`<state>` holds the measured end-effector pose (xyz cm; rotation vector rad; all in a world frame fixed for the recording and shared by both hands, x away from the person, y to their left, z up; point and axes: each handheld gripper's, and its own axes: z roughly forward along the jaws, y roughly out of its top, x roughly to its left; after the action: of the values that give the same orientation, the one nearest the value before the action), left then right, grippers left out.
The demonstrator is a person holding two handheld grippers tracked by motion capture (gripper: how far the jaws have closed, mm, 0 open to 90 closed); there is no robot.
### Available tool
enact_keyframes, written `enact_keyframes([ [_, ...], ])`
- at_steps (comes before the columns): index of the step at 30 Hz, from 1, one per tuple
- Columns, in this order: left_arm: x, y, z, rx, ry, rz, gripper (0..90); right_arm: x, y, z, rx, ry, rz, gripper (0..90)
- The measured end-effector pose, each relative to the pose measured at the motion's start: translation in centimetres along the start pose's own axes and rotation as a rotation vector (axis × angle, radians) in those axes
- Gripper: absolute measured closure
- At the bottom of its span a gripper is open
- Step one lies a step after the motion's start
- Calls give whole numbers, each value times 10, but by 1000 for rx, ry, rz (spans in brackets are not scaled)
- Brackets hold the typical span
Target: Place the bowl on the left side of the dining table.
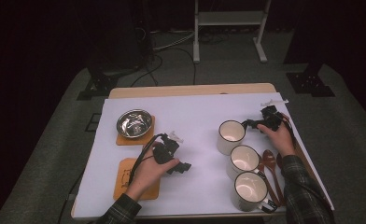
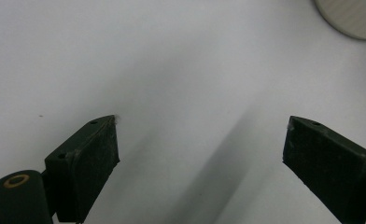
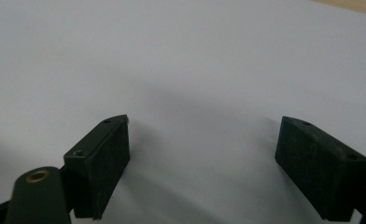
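Hovering with both grippers spread over the white tabletop.

Left gripper sits near the front-left edge, jaws wide apart, holding nothing, beside an orange coaster. Right gripper, jaws equally spread and bare, sits just beside the rearmost of 3 mugs toward the right edge.

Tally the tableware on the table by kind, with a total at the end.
Mugs: 3
Wooden spoons: 2, as far as I can tell
Metal bowl: 1
Wooden coasters: 2
Total: 8
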<state>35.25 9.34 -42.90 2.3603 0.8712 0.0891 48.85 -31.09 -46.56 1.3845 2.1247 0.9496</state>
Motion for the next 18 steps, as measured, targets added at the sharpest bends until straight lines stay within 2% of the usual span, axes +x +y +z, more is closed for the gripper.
enact_keyframes([
  [6,-7,-6,6,2,-8,22,94,0,0,0,3,0,0,161],
  [14,-14,-11,14,10,18,59,69,0,1,0,10,1,-5,160],
  [18,-17,-13,15,25,43,108,40,0,3,0,24,1,-4,162],
])
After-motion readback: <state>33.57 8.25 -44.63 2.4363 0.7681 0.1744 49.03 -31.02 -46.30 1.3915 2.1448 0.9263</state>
